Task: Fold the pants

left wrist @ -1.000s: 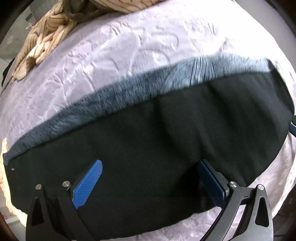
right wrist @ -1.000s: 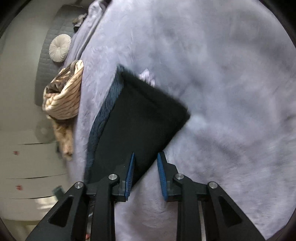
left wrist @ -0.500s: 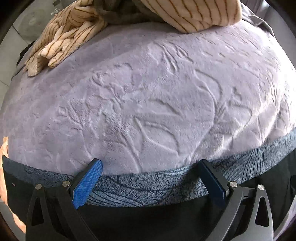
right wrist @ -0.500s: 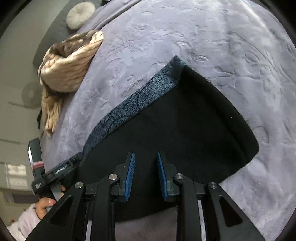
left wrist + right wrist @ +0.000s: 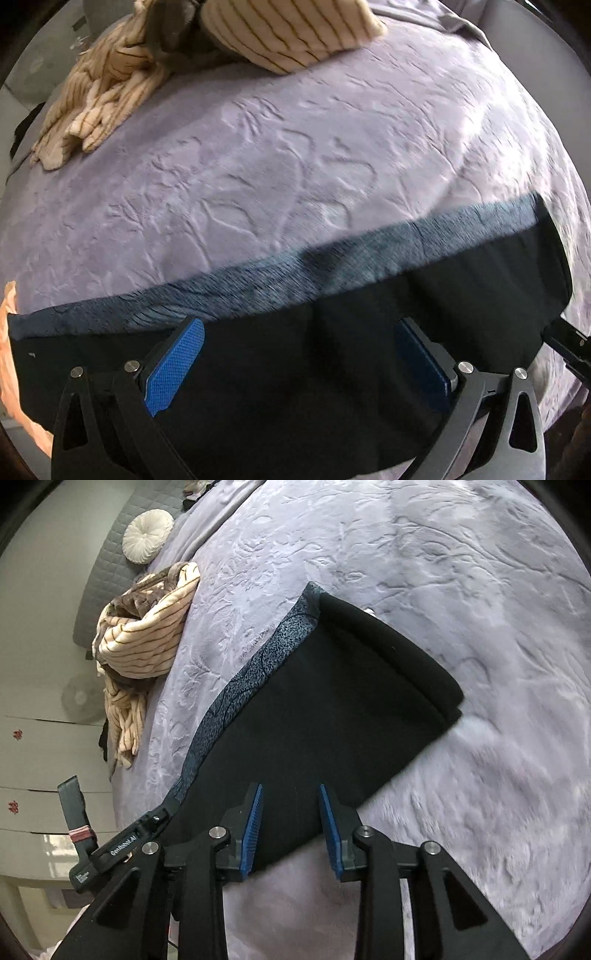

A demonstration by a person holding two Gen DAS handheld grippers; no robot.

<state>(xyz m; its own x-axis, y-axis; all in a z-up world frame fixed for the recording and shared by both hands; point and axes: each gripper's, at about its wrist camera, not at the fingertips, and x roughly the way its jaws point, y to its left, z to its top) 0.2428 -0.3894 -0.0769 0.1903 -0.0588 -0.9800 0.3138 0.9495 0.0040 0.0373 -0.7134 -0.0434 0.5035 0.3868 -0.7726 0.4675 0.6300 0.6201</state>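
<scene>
The black pants (image 5: 332, 701) lie folded flat on the lilac blanket (image 5: 461, 572), with a blue-grey patterned band (image 5: 258, 664) along one long edge. In the left wrist view the pants (image 5: 295, 369) fill the lower half, the band (image 5: 332, 266) across the middle. My left gripper (image 5: 299, 362) is open wide, hovering over the black fabric with nothing between its fingers. My right gripper (image 5: 290, 819) is open with a narrower gap, over the near edge of the pants; it holds nothing. The left gripper's body (image 5: 122, 845) shows at the pants' left end.
A cream striped fleece blanket (image 5: 288, 33) lies bunched at the far side of the bed, also in the right wrist view (image 5: 147, 642). A round white cushion (image 5: 147, 541) rests against a grey quilted headboard (image 5: 99, 576). White drawers (image 5: 44, 757) stand beside the bed.
The left gripper has drawn back toward me, from over the band onto the black fabric. The right gripper has pulled back slightly and its view has turned. Both stay open.
</scene>
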